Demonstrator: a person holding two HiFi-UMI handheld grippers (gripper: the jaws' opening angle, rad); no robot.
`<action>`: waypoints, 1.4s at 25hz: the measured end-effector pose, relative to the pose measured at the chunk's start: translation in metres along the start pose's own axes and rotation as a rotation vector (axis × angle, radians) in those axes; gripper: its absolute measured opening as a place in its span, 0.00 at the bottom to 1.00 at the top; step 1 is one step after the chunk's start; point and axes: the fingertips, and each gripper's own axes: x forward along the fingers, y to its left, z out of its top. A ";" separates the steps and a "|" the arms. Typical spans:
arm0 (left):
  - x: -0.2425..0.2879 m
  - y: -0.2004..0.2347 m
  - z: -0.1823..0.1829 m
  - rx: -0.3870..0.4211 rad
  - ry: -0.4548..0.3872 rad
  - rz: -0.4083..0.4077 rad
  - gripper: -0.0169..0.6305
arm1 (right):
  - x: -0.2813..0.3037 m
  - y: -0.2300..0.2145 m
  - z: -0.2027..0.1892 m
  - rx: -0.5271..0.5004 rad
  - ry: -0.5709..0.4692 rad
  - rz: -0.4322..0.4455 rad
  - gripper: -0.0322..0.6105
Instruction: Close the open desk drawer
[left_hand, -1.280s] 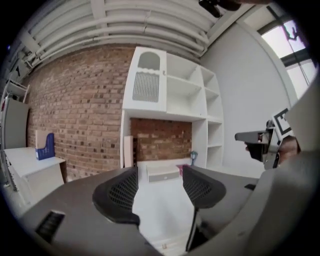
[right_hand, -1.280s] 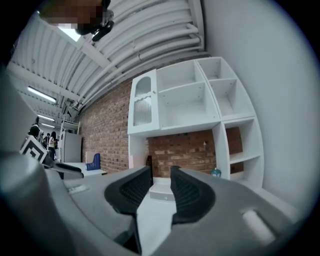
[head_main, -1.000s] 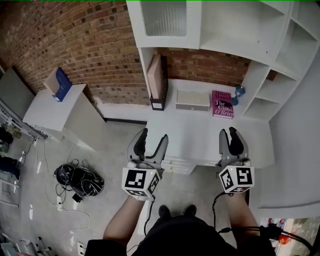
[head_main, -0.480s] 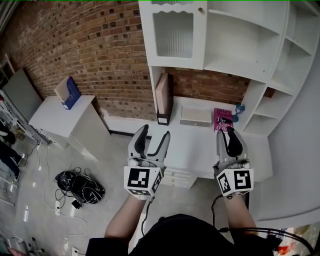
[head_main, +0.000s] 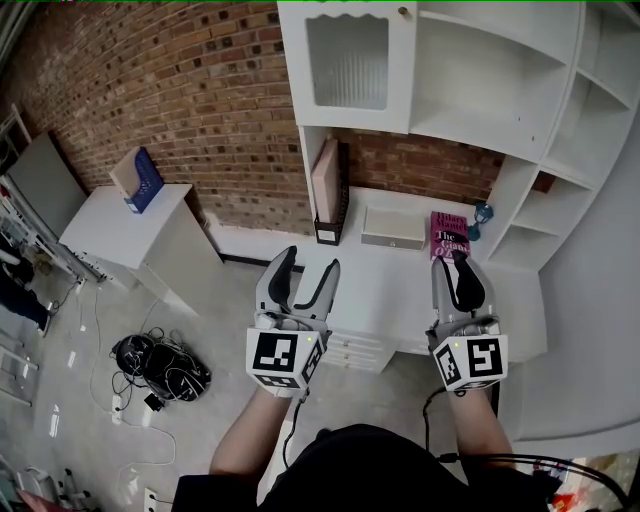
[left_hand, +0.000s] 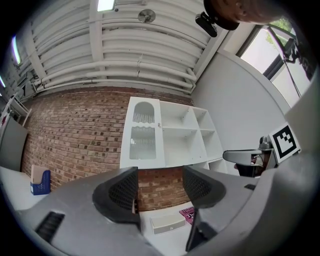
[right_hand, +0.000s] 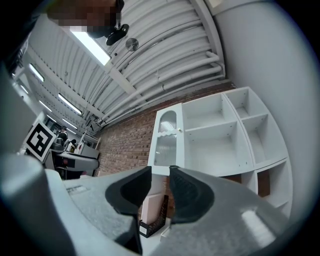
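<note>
A white desk (head_main: 395, 295) stands against the brick wall under a white shelf unit (head_main: 480, 90). White drawer fronts (head_main: 352, 350) jut out below the desk's front edge; I cannot tell how far out they stand. My left gripper (head_main: 310, 265) is held up over the desk's left end, wide open and empty, as the left gripper view (left_hand: 160, 189) also shows. Over the desk's right part, my right gripper (head_main: 459, 270) has its jaws a narrow gap apart with nothing between them (right_hand: 161, 186). Neither gripper touches the desk or the drawers.
On the desk stand a black file holder (head_main: 327, 200), a white box (head_main: 393, 228), a pink book (head_main: 449, 238) and a small blue glass (head_main: 482, 212). A low white cabinet (head_main: 120, 225) stands at the left. Tangled cables (head_main: 160, 365) lie on the floor.
Both grippers have risen, and the view has tilted up to show more of the shelf unit. The right jaws have narrowed slightly. Little differs over the last half second.
</note>
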 end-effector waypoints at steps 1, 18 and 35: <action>0.000 0.000 -0.001 -0.001 0.003 0.001 0.45 | -0.001 -0.002 -0.001 0.002 0.002 -0.002 0.23; 0.019 -0.027 -0.008 -0.020 0.024 -0.004 0.45 | -0.008 -0.030 -0.005 0.031 -0.013 0.009 0.22; 0.026 -0.064 -0.008 -0.005 0.033 0.016 0.45 | -0.024 -0.060 -0.006 0.042 -0.013 0.049 0.19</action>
